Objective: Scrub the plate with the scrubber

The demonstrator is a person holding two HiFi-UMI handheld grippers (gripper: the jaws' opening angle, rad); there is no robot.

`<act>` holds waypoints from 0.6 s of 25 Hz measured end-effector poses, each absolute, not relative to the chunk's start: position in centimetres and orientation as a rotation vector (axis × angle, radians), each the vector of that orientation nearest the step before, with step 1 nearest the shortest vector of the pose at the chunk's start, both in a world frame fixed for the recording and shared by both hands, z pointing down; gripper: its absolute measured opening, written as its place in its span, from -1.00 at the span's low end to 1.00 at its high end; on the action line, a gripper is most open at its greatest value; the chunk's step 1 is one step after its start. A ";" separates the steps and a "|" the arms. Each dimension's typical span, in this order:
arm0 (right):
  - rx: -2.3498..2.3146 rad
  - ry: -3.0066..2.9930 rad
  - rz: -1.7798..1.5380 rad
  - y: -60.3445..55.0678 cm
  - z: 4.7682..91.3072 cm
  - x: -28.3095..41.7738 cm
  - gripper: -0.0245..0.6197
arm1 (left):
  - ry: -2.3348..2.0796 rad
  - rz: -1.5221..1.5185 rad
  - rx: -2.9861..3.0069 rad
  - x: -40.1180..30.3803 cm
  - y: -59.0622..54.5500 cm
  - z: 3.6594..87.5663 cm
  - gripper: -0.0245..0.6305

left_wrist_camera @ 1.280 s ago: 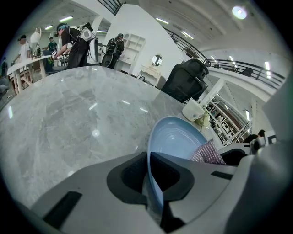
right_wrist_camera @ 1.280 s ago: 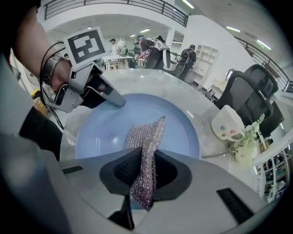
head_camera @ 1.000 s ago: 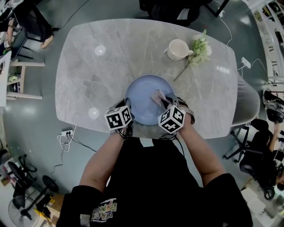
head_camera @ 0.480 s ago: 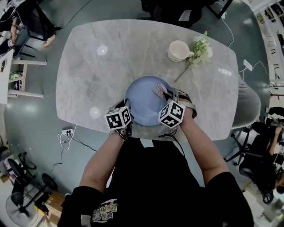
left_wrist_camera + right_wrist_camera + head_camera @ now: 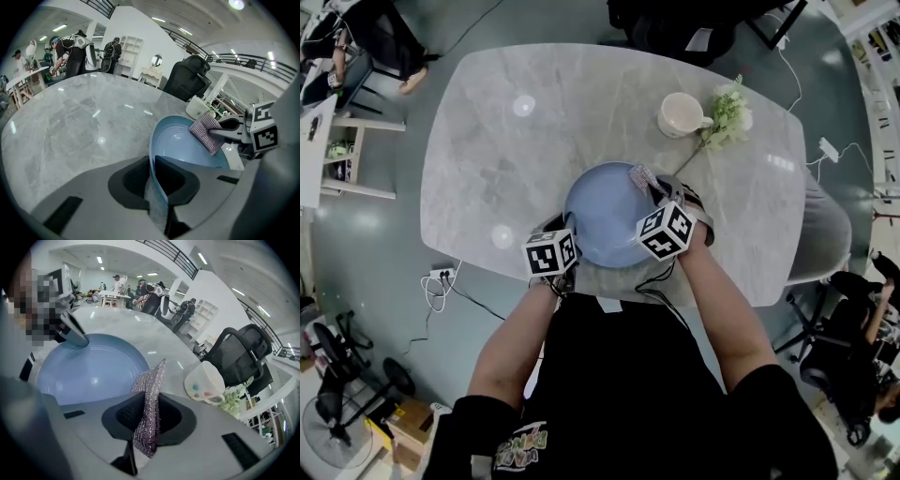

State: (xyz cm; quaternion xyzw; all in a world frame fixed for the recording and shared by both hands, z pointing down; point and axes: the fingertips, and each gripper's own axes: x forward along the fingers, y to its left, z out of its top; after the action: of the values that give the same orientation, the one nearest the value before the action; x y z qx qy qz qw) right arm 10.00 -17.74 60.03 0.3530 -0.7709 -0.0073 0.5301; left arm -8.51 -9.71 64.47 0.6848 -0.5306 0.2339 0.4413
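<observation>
A light blue plate point(image 5: 605, 220) lies near the table's front edge. My left gripper point(image 5: 560, 246) is shut on the plate's near left rim point(image 5: 154, 173). My right gripper point(image 5: 661, 192) is shut on a silvery mesh scrubber point(image 5: 637, 174), which sits at the plate's far right rim. In the right gripper view the scrubber point(image 5: 149, 408) stands on edge between the jaws, with the plate point(image 5: 89, 366) spread to the left. In the left gripper view the scrubber point(image 5: 206, 132) hangs over the plate's far side.
A grey marble table point(image 5: 516, 150) carries a cream mug point(image 5: 680, 114) and a sprig of white flowers point(image 5: 724, 111) at the far right. A black office chair point(image 5: 239, 357) stands beyond the table. People stand at desks in the background.
My right gripper has carried the scrubber from the plate's inner right part up toward its far right rim. My left gripper has kept its hold on the plate.
</observation>
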 end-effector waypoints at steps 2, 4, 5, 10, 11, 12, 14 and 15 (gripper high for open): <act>0.873 -1.870 0.008 -18.2 59.5 10.2 -0.70 | -1.321 0.598 1.703 -8.4 -9.6 64.5 -0.77; 0.903 -1.927 0.067 -18.4 58.9 10.1 -0.70 | -1.329 0.617 1.712 -8.3 -9.6 64.4 -0.76; 0.920 -1.968 0.117 -18.4 58.6 10.1 -0.70 | -1.338 0.630 1.723 -8.3 -9.6 64.3 -0.75; 0.993 -2.152 0.347 -18.6 56.7 11.0 -0.70 | -1.445 0.655 1.833 -8.6 -10.0 62.5 -0.59; 1.005 -2.187 0.386 -18.6 56.2 11.3 -0.70 | -1.472 0.646 1.850 -8.7 -10.1 62.0 -0.56; 1.013 -2.222 0.424 -18.7 55.8 11.6 -0.70 | -1.499 0.635 1.864 -8.8 -10.1 61.4 -0.56; 1.019 -2.291 0.498 -18.7 55.1 12.0 -0.70 | -1.550 0.606 1.884 -8.8 -10.2 60.1 -0.56; 1.018 -2.321 0.527 -18.7 54.8 12.2 -0.70 | -1.573 0.589 1.896 -8.7 -10.2 59.4 -0.56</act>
State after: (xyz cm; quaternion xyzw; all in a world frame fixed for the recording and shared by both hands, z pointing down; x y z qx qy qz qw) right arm 12.22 -18.72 54.77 0.3783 -0.8626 0.1958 0.2728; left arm -8.68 -10.21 59.37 0.7143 -0.5923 0.2219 0.2995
